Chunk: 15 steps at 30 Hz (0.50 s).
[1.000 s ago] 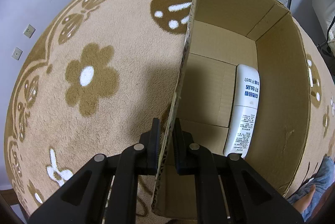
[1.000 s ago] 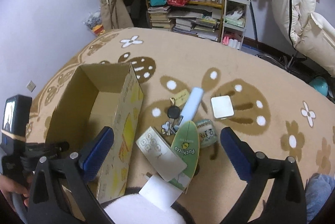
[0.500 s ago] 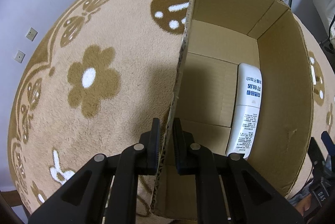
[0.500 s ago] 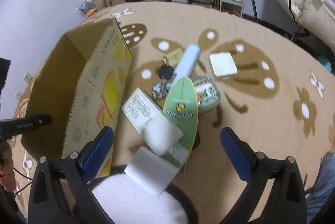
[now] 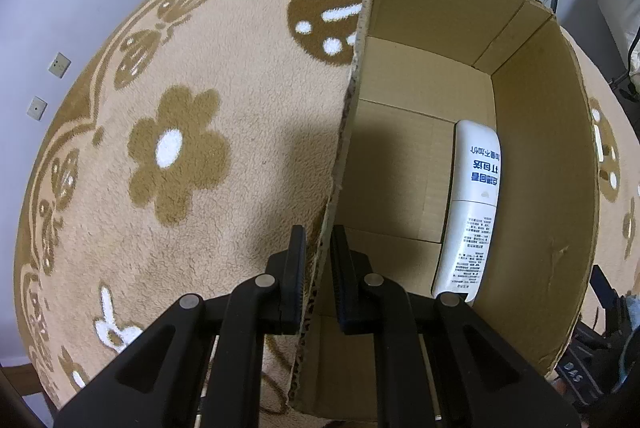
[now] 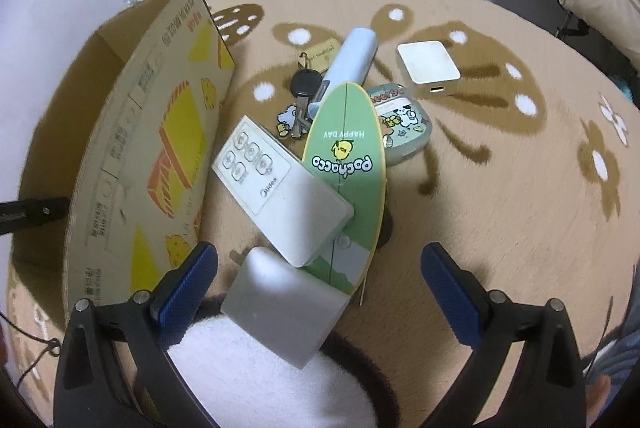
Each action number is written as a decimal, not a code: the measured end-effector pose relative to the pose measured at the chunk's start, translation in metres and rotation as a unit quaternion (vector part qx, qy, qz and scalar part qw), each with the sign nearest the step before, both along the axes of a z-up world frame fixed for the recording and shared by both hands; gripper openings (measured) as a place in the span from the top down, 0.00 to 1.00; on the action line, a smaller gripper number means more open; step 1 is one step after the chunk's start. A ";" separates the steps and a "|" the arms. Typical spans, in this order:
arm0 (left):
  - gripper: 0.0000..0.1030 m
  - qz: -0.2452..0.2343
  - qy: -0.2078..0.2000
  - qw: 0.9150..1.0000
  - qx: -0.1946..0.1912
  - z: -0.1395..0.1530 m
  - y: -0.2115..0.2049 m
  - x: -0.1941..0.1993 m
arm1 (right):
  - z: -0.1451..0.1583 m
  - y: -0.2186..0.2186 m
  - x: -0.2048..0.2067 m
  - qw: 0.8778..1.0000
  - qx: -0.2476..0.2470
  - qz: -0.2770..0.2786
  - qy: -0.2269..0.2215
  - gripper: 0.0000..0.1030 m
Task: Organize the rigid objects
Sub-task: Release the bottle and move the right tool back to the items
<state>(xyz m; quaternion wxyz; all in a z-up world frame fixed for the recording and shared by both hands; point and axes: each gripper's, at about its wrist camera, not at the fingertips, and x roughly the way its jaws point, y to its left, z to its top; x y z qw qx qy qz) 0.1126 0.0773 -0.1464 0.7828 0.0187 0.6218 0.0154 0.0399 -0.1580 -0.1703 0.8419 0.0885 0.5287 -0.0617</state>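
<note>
The right tool (image 6: 316, 280) had dropped closer, spread wide over the stiff, light remote (image 6: 280, 188) beside the cardboard box (image 6: 132, 132), best pinched across its narrow sides, while the left tool (image 5: 318, 268) clamped the box wall.

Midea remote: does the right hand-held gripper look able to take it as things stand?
Probably yes: the right hand-held gripper is open just short of the Midea remote, which lies on top of the pile; only the grey adapter sits between.

The green board (image 6: 347, 164) reads "Pochacco" and "HAPPY DAY" (upside down); the white remote (image 6: 280, 188) says "Midea"; the tin (image 6: 400, 124) perhaps "Cheers".
</note>
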 end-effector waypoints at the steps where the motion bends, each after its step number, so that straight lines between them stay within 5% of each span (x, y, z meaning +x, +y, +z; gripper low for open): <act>1: 0.88 0.001 0.000 1.000 -0.003 0.000 0.001 0.000 | -0.001 0.002 0.000 1.000 -0.003 0.001 -0.001 0.00; 15: 0.88 0.001 0.002 1.000 -0.004 -0.002 0.003 0.003 | -0.022 0.002 -0.002 0.999 0.020 -0.032 0.038 0.00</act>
